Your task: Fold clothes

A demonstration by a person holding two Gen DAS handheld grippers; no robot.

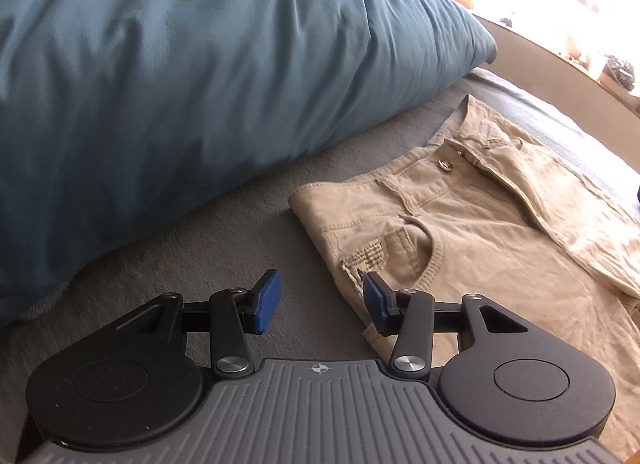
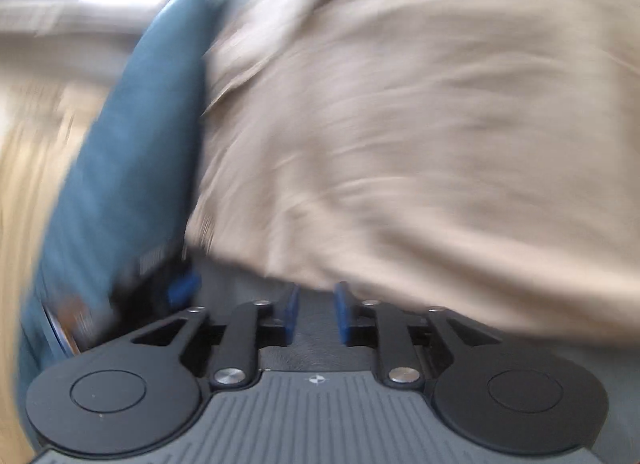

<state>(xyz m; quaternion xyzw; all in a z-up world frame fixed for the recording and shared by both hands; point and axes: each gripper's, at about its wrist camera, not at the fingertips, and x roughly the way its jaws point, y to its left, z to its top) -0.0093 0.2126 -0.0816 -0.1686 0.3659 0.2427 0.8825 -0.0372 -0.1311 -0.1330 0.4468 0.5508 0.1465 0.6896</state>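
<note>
The khaki trousers (image 1: 480, 232) lie flat on the grey bed (image 1: 200, 264), waistband toward the far side, just right of the blue pillow (image 1: 200, 84), apparently spread for folding. The left gripper (image 1: 322, 302) hovers at the pocket edge, jaws spread and empty. The right gripper (image 2: 316, 314), blurred, shows jaws parted with nothing between them, just below the cloth.

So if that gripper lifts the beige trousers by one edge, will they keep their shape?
Probably not. The trousers lie creased and soft on the bed, so they would likely droop. The cloth looks woven and matte, so probably not slippery. The left gripper stands open at their edge.
</note>
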